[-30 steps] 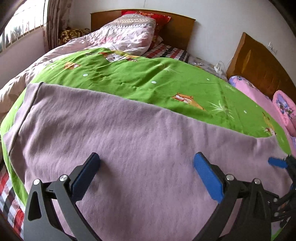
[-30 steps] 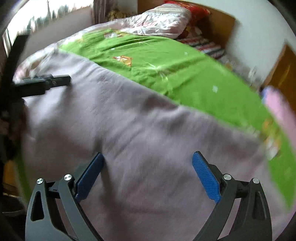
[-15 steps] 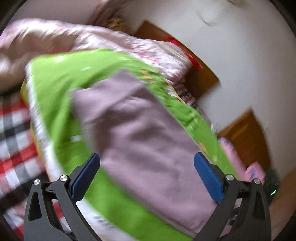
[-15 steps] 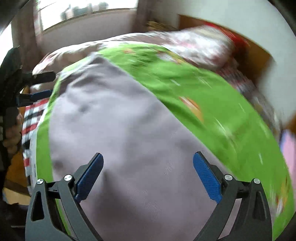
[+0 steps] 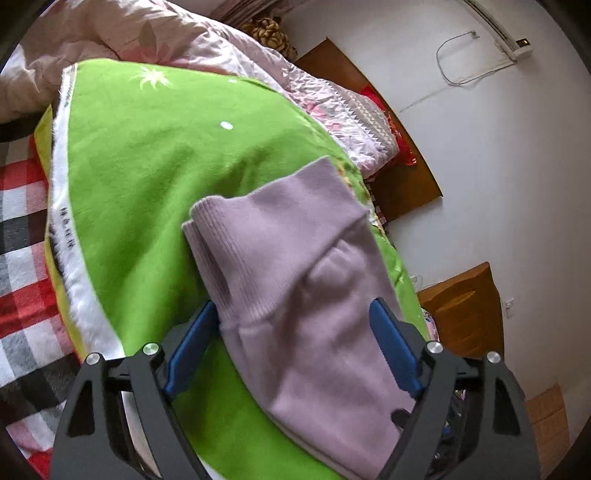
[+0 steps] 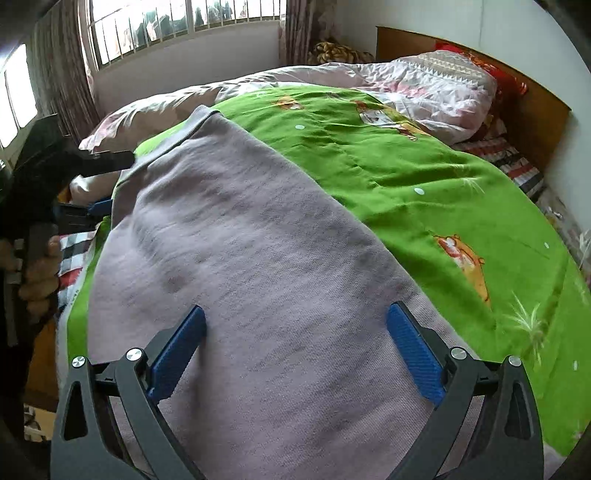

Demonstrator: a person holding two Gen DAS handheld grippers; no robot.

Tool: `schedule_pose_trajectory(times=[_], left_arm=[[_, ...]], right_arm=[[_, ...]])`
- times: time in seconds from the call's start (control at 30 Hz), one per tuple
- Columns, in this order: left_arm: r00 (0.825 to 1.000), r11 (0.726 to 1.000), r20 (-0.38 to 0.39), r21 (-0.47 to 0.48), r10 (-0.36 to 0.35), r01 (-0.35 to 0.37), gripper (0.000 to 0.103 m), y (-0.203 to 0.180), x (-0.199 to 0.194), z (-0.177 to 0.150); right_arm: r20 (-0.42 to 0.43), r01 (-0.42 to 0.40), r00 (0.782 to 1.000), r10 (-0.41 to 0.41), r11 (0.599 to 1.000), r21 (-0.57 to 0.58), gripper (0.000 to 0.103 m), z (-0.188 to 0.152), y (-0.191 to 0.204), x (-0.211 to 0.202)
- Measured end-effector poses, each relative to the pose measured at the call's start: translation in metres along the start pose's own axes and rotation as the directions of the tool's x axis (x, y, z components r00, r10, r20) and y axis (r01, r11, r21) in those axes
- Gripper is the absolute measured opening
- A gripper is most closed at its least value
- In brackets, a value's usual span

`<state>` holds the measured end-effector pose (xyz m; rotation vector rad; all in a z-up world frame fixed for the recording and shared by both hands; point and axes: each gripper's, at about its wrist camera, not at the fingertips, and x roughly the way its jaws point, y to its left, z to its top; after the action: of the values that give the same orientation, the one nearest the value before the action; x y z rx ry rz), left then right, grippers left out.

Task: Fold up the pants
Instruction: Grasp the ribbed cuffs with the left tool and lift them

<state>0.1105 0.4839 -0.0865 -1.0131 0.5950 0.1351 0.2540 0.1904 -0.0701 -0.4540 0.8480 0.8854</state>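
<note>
Lilac pants point(image 6: 258, 258) lie flat along the near side of a green blanket point(image 6: 406, 177) on the bed. In the left wrist view their ribbed end point(image 5: 266, 251) reaches in between the blue pads point(image 5: 192, 343) of my left gripper point(image 5: 295, 332). Its jaws are closing with the cloth between them, and the pads do not press on it. The right wrist view shows the left gripper point(image 6: 110, 184) at the pants' far left end, with a hand point(image 6: 37, 266) on its handle. My right gripper point(image 6: 295, 332) hovers open over the middle of the pants with nothing gripped.
A pink floral quilt point(image 6: 424, 85) is bunched at the head of the bed by the wooden headboard point(image 6: 535, 110). A red checked sheet point(image 5: 26, 258) shows at the bed's edge beyond the blanket. A window point(image 6: 166, 29) and curtains stand behind.
The left gripper has swung and rolled from over the middle of the pants to their ribbed end, and its jaws have narrowed. The right gripper has slid along the pants and stays open.
</note>
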Motion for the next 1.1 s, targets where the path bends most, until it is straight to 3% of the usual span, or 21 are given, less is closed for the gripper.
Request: schedule_pose_trajectory(times=[0.2,0.23,0.27,0.3,0.4,0.5,0.57,0.6,0.63,0.7,0.73,0.8,0.87,0.93,1.0,1.1], left_arm=[[0.998,0.998,0.028,-0.037,-0.052,0.053,0.086,0.013,0.005,0.003],[0.998,0.998,0.031,-0.033,-0.056,0.057,0.082,0.013,0.004,0.002],[0.998,0.998,0.031,-0.027,-0.048,0.049,0.072,0.012,0.004,0.002],[0.999,0.999,0.028,-0.019,-0.044,0.045,0.043,0.012,0.004,0.002],[0.998,0.998,0.021,-0.012,-0.055,0.055,0.024,0.017,-0.001,0.004],[0.997,0.998,0.031,-0.022,-0.065,0.066,0.023,0.019,-0.003,0.008],[0.997,0.994,0.036,-0.079,-0.068,0.071,0.037,0.026,0.002,0.01],[0.993,0.988,0.043,-0.106,-0.109,0.113,0.045,0.03,0.006,0.01],[0.991,0.986,0.05,-0.11,-0.123,0.128,0.046,0.03,0.008,0.01],[0.994,0.991,0.043,-0.087,-0.1,0.104,0.041,0.025,0.009,0.011],[0.997,0.995,0.04,-0.064,-0.073,0.075,0.027,0.021,0.008,0.011],[0.998,0.998,0.043,-0.025,-0.052,0.053,0.018,0.014,0.005,0.011],[0.999,1.0,0.051,0.001,-0.018,0.018,0.015,0.006,0.0,0.011],[0.996,0.995,0.084,0.087,0.03,-0.037,0.015,-0.02,-0.014,0.011],[0.991,0.983,0.122,0.172,0.05,-0.071,0.015,-0.047,-0.026,0.009],[0.98,0.95,0.196,0.297,0.035,-0.093,0.014,-0.103,-0.046,0.002]], right_arm=[[-0.003,0.005,1.0,-0.005,1.0,-0.005,0.097,-0.002,0.001,-0.001],[-0.003,0.006,1.0,-0.006,1.0,-0.006,0.097,-0.003,0.001,-0.002],[-0.003,0.004,1.0,-0.005,1.0,-0.005,0.098,-0.005,0.001,-0.004],[-0.004,0.004,1.0,-0.004,1.0,-0.004,0.098,-0.005,0.001,-0.004],[-0.006,-0.002,1.0,0.002,1.0,-0.001,0.099,-0.005,0.002,-0.003],[-0.004,-0.001,1.0,0.001,1.0,-0.003,0.099,-0.005,0.002,-0.004],[-0.003,-0.001,1.0,0.001,1.0,-0.007,0.099,-0.005,0.003,-0.004],[-0.003,-0.002,1.0,0.002,1.0,-0.006,0.099,-0.005,0.003,-0.004],[-0.003,-0.004,1.0,0.004,1.0,-0.005,0.099,-0.005,0.003,-0.004],[-0.004,-0.001,1.0,0.001,1.0,-0.006,0.099,-0.005,0.003,-0.004],[-0.002,-0.002,1.0,0.002,1.0,-0.006,0.098,-0.005,0.003,-0.005],[0.017,0.006,1.0,-0.006,1.0,-0.001,0.098,-0.006,0.003,-0.01],[0.026,-0.008,1.0,0.009,1.0,-0.012,0.098,-0.009,0.009,-0.017],[0.009,-0.021,1.0,0.021,0.999,-0.048,0.098,-0.015,0.02,-0.024],[-0.052,-0.01,0.999,0.004,0.993,-0.117,0.098,-0.022,0.034,-0.02],[-0.069,-0.028,0.997,0.024,0.997,-0.068,0.099,-0.021,0.03,-0.017]])
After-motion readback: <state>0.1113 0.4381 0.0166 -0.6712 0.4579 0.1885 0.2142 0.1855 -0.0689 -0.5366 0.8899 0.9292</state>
